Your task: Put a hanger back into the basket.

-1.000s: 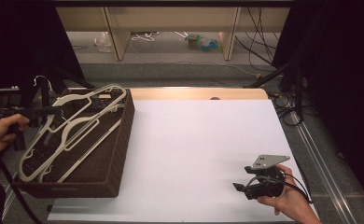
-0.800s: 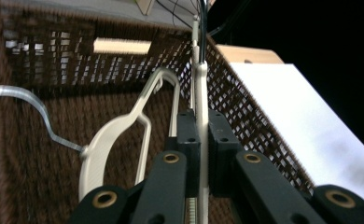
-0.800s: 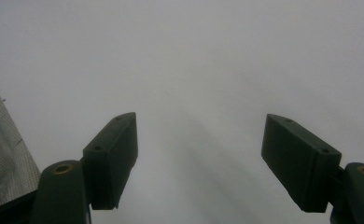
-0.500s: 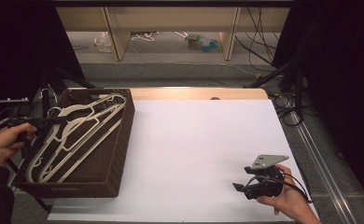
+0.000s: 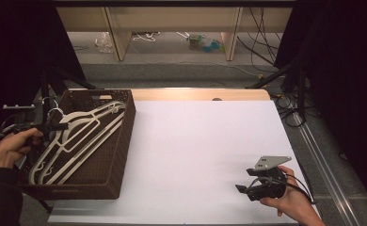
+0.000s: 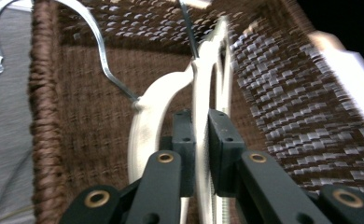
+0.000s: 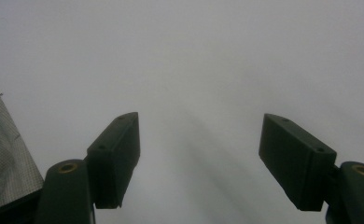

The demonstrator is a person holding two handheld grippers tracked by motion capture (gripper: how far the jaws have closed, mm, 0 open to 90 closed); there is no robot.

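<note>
High view first: a brown wicker basket (image 5: 120, 141) sits at the left end of the white bench (image 5: 205, 150), with several white hangers (image 5: 78, 141) lying in it, their wire hooks pointing toward its far left corner. The left gripper (image 5: 54, 126) reaches in over the basket's left rim, held by the left hand (image 5: 12, 148), and meets the hangers near their necks. At the bench's near right corner the right gripper (image 5: 242, 188) rests in the right hand (image 5: 290, 200), well apart from the basket, with nothing near its jaws.

Left gripper view: the two black jaws stand close together with the pale bar of one hanger (image 6: 199, 116) between them, the pads pressing its sides; they have just been easing apart a little, yet the bar is still pinched. A second hanger's curved shoulder lies just to the left, and a wire hook (image 6: 101, 51) arcs up against the woven basket wall (image 6: 283, 79).

Right gripper view: the jaws stand wide apart over bare white bench, holding nothing.

As a judgement, the work seems to be at the point of setting this hanger down among the others in the basket, or of lifting it out; which cannot be told. Either way, the hanger is in the basket and not yet let go.
</note>
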